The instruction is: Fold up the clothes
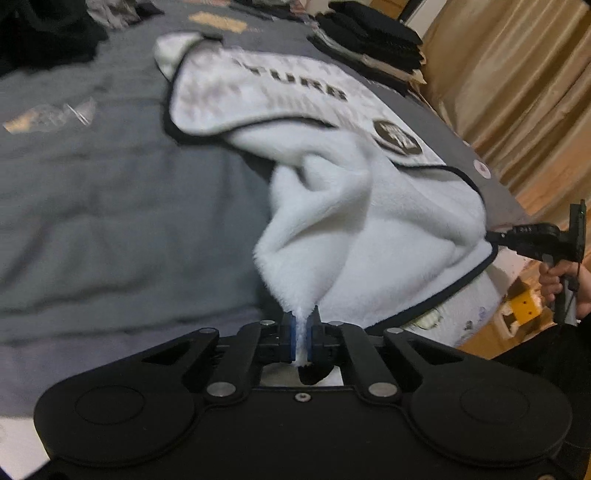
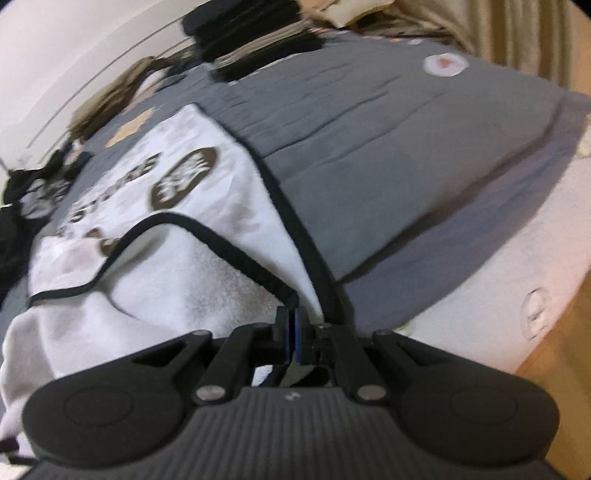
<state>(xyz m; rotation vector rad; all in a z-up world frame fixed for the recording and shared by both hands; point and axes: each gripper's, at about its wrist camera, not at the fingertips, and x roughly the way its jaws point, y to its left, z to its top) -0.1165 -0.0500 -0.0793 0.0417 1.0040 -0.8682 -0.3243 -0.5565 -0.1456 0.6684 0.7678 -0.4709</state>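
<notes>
Left gripper (image 1: pixel 303 314) clamped on white fleece garment (image 1: pixel 354 206), bunched ahead of jaws. Right gripper (image 2: pixel 295 317) pinching black-trimmed edge. Thin bites; risk: fleece slipping out, fold skewing on grey bedspread (image 1: pixel 110 206).

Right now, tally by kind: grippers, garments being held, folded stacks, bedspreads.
Grippers: 2, left gripper and right gripper, both clamped on fabric
White fleece garment: 1
Stack of folded dark clothes: 1
Grey bedspread: 1
Total: 5

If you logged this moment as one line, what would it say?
task: fold clothes | left hand-held gripper: shut on white fleece garment | right hand-held gripper: shut on its black-trimmed edge | surface: grey bedspread
</notes>
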